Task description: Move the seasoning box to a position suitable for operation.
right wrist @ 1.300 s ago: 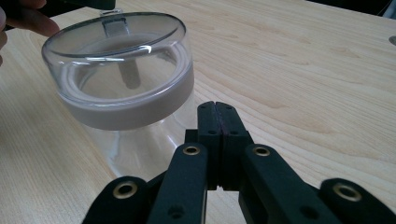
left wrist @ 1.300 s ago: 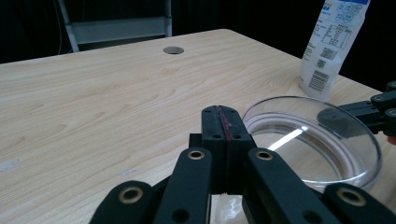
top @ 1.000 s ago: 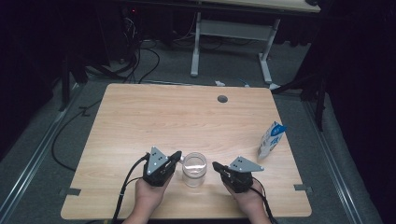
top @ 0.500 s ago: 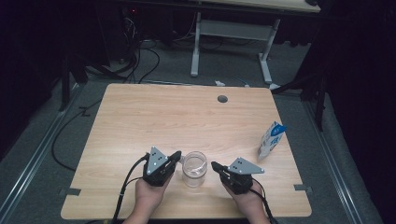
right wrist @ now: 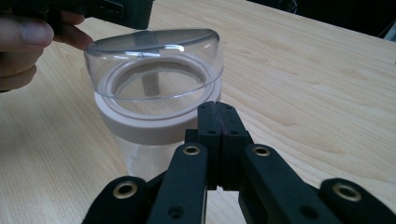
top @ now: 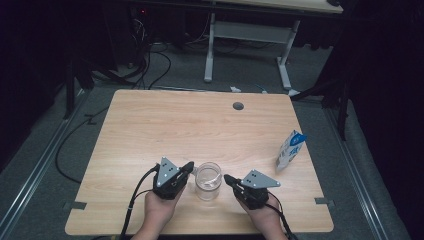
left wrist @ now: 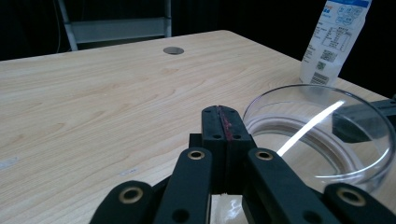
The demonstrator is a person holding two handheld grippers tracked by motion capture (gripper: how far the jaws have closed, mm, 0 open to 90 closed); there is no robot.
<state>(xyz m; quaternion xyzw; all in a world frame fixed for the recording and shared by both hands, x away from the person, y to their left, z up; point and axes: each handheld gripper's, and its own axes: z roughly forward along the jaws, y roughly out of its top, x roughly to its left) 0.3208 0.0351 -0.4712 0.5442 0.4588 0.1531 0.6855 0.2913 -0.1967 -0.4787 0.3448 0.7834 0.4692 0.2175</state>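
- The clear round plastic jar with the pale ring and see-through domed lid (top: pixel 208 180) is standing upright near the front edge of the light wooden counter (top: pixel 200 125).
- You are holding it between your two tools, both just beside it.
- Your left tool (top: pixel 187 166) is clenched on nothing.
- Your right tool (top: pixel 228 178) is clenched too, gripping nothing.
- Neither looks nearer.

A light wooden table (top: pixel 150 130) stood on a grey floor, with a round grommet hole (top: pixel 238 106) near its far edge. A clear jar (top: pixel 208 181) with a domed lid (a pale ring below it) sat upright near the near edge, and a white-and-blue carton (top: pixel 290 151) stood by the right edge.
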